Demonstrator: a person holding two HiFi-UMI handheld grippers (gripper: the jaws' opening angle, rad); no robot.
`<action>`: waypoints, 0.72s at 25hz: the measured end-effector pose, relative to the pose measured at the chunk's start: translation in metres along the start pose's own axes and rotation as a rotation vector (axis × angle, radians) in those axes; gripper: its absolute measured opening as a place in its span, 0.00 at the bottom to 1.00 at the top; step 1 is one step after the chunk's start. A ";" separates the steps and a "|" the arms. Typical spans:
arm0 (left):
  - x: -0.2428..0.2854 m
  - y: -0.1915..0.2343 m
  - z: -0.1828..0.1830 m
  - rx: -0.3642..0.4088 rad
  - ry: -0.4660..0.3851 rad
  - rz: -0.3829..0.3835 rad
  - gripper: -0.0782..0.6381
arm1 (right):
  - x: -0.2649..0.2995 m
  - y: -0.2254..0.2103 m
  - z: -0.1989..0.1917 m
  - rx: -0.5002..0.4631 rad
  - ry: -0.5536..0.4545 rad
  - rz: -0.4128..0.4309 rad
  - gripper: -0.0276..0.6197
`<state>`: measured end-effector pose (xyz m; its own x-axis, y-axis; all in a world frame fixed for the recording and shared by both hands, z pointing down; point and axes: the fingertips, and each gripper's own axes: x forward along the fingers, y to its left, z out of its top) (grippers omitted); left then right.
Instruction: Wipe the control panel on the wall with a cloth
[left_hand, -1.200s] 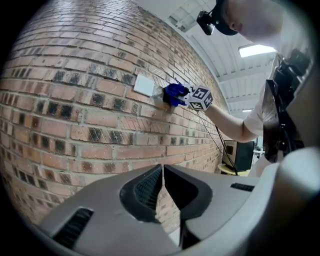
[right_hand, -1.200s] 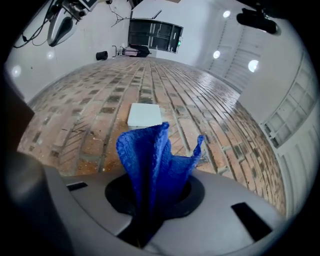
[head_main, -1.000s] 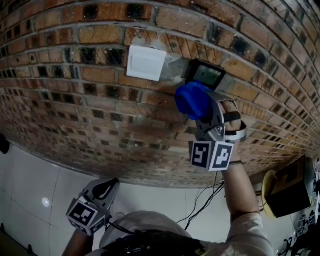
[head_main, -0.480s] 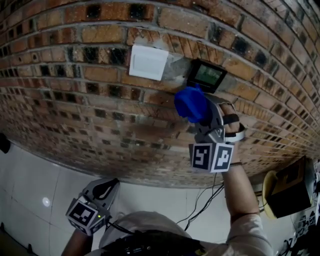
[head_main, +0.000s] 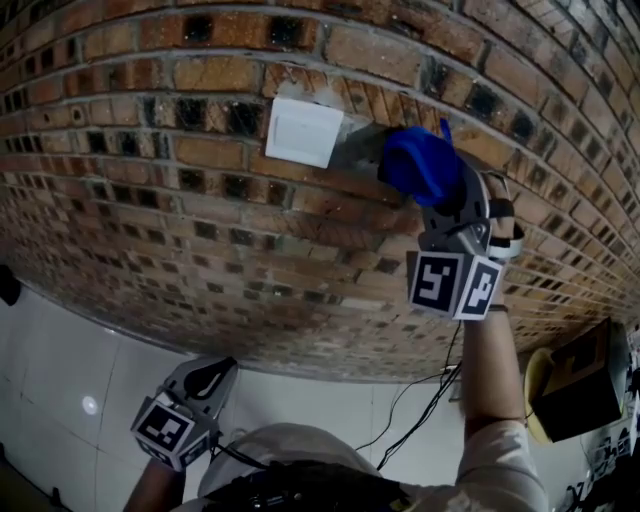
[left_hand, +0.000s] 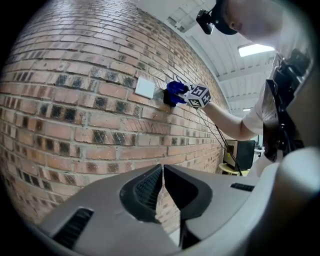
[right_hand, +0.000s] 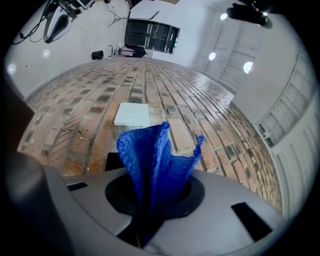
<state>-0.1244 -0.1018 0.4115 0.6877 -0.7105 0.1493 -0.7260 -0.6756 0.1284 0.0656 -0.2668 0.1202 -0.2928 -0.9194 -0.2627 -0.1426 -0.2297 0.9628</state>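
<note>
On the brick wall, a blue cloth (head_main: 420, 165) covers the dark control panel, which is hidden in the head view. My right gripper (head_main: 432, 190) is shut on the cloth and holds it against the wall. In the right gripper view the cloth (right_hand: 155, 160) stands up from the jaws, and a dark corner of the panel (right_hand: 114, 161) shows at its left. My left gripper (head_main: 190, 400) hangs low at the bottom left, far from the panel. Its jaws (left_hand: 162, 170) are shut with nothing between them. The left gripper view shows the cloth (left_hand: 175, 91) from afar.
A white switch plate (head_main: 303, 132) sits on the wall just left of the cloth. A yellow stool with a black box (head_main: 570, 385) stands at the lower right. Black cables (head_main: 420, 410) hang below the bricks, over white tiles (head_main: 60, 360).
My right gripper has moved up and to the right with the cloth, from below the panel onto it. The panel's screen, visible before, is now covered. The left gripper has not moved.
</note>
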 end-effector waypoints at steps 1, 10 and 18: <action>-0.001 0.002 0.000 -0.002 0.000 0.006 0.12 | 0.000 0.003 0.000 -0.003 -0.001 0.004 0.18; 0.003 0.000 -0.002 0.002 0.008 -0.002 0.12 | -0.013 0.069 0.002 -0.021 0.001 0.113 0.18; 0.009 -0.006 -0.003 0.003 0.023 -0.023 0.12 | -0.014 0.134 -0.010 -0.012 0.023 0.246 0.18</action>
<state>-0.1136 -0.1040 0.4151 0.7035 -0.6903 0.1691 -0.7101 -0.6923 0.1286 0.0602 -0.2884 0.2538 -0.2960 -0.9550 -0.0189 -0.0581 -0.0018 0.9983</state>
